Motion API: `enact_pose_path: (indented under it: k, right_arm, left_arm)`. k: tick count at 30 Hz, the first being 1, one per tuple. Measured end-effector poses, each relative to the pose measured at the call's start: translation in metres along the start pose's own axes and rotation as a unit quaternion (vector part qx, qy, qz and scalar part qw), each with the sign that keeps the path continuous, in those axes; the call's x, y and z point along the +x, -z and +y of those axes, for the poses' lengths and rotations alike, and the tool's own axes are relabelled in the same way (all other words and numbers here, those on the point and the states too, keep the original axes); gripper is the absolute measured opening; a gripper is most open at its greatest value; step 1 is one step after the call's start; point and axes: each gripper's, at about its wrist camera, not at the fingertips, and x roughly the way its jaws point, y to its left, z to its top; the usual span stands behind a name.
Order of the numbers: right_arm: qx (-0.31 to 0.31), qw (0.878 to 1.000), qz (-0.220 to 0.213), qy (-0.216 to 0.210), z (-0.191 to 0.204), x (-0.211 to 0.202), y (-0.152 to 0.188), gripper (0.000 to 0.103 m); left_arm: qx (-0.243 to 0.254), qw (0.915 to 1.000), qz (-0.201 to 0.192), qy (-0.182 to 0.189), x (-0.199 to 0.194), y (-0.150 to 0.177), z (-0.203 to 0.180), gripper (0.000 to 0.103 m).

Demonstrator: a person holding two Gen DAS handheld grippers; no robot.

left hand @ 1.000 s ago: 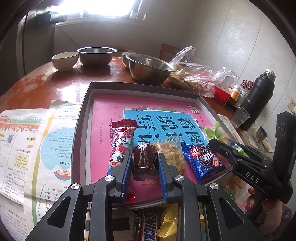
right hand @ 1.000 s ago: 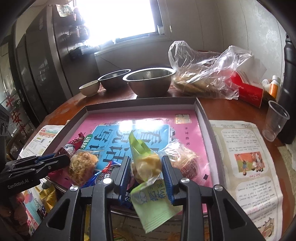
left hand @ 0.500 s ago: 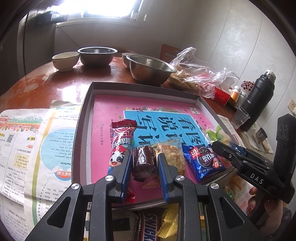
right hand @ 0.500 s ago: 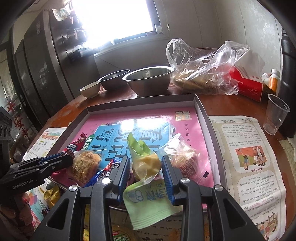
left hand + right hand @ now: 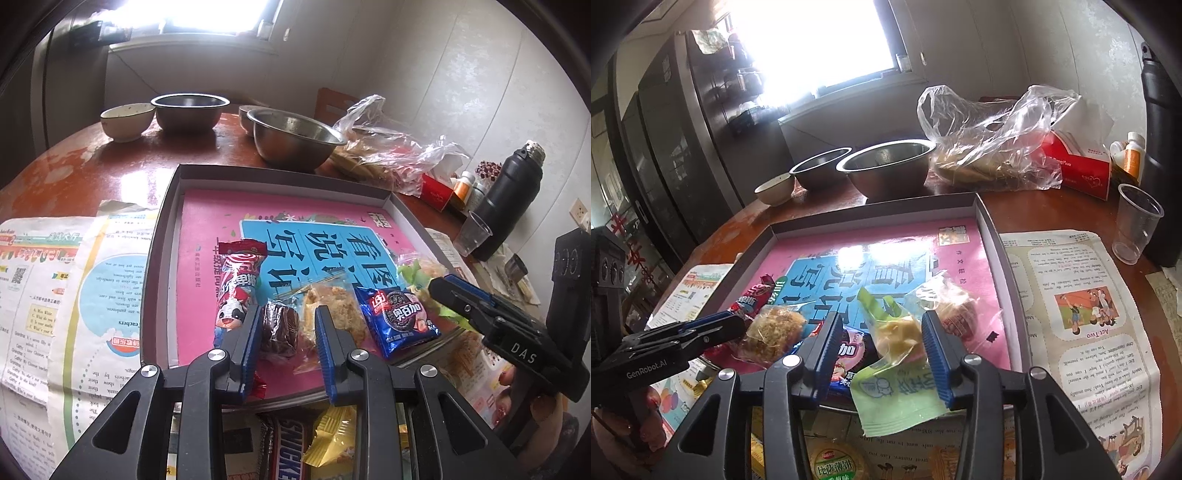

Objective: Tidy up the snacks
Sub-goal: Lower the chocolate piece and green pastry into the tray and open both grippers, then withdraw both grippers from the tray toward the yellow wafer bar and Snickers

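A shallow grey box point(image 5: 168, 206) lined with a pink and blue sheet holds a row of snacks at its near edge. My left gripper point(image 5: 284, 325) is open, its blue fingers either side of a dark brown wrapped cake point(image 5: 279, 326). To its left lies a red milk-candy pack point(image 5: 238, 286), to its right a floss cake point(image 5: 338, 306) and a blue Oreo pack point(image 5: 397, 319). My right gripper point(image 5: 882, 332) is open around a green-and-clear packet with a yellow pastry point(image 5: 895, 334), which rests on the box's near edge. A clear-wrapped bun point(image 5: 955, 308) lies beside it.
Below the box lie a Snickers bar point(image 5: 286, 448) and yellow packets point(image 5: 332, 435). Steel bowls point(image 5: 295, 134), a ceramic bowl point(image 5: 127, 120), a plastic bag of food point(image 5: 990, 151), a red tissue box point(image 5: 1078, 168), a plastic cup point(image 5: 1136, 225) and a black flask point(image 5: 508, 197) stand behind. Printed paper point(image 5: 1082, 314) covers the table.
Both grippers have opened wider. The right one has let the yellow pastry packet settle onto the box edge; the left one's fingers have spread from the brown cake.
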Motion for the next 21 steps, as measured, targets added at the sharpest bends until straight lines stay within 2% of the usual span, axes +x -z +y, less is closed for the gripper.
enact_pose_path:
  k: [4,8,16,21]
  right_arm:
    - [0.004,1.0,-0.005,-0.001,-0.002,-0.006,-0.002,0.045]
    - [0.006,1.0,-0.011,0.0,-0.004,-0.012,-0.003,0.045]
    - [0.014,1.0,-0.026,-0.001,-0.006,-0.028,-0.007,0.051]
    - [0.017,0.999,-0.033,0.0,-0.007,-0.036,-0.008,0.053]
  left_arm:
    - [-0.001,1.0,-0.001,0.003,-0.003,0.0,-0.001,0.04]
    - [-0.001,1.0,-0.005,0.004,-0.008,-0.002,-0.002,0.044]
    - [-0.001,0.9998,-0.017,0.007,-0.023,-0.005,-0.004,0.059]
    - [-0.002,0.9998,-0.021,0.003,-0.031,-0.006,-0.005,0.064]
